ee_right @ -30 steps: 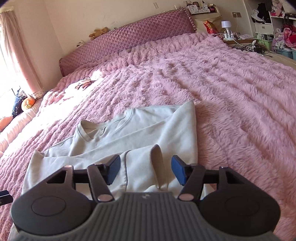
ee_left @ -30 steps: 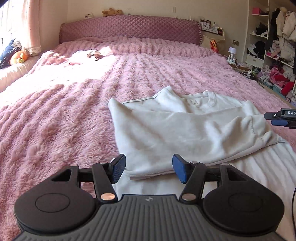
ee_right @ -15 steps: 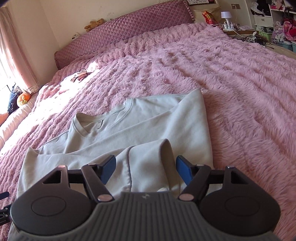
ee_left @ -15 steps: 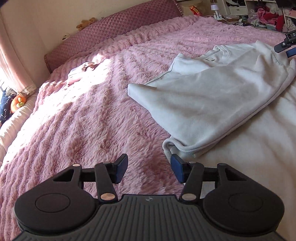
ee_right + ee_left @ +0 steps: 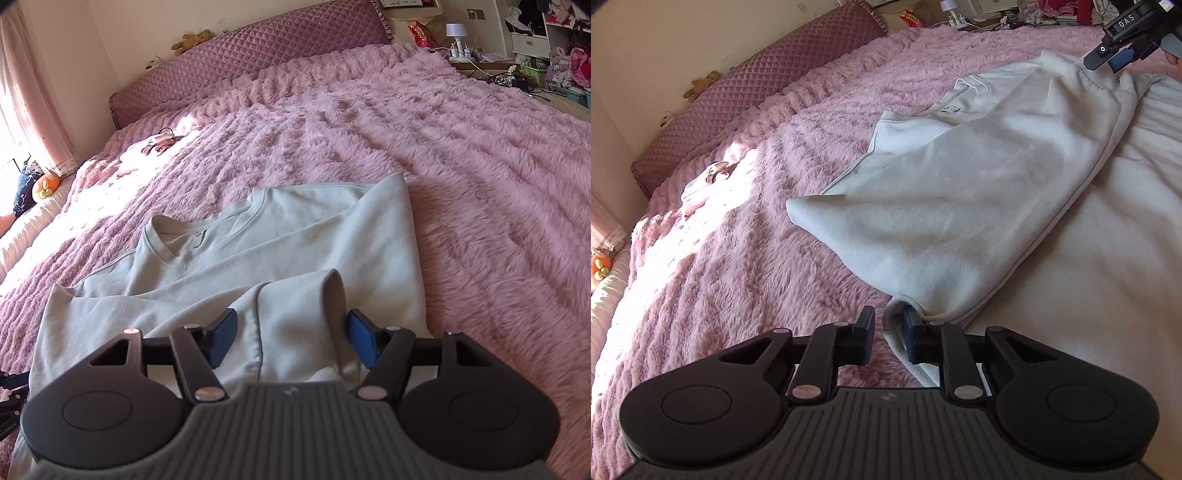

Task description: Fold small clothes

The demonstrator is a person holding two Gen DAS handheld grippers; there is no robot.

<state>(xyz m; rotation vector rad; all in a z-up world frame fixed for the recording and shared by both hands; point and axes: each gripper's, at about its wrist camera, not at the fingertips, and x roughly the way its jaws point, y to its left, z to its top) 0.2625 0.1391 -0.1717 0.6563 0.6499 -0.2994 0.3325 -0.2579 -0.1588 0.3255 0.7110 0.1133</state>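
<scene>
On pink fuzzy bedspread, pale sweatshirt sleeves folded in, left gripper nearly closed around cuff, right gripper wide open straddling sleeve fold.

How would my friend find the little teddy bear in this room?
Look at the big pink fluffy bed and follow it back to the quilted purple headboard. The teddy bear lies on top of it by the wall, the only brown furry thing there.
</scene>
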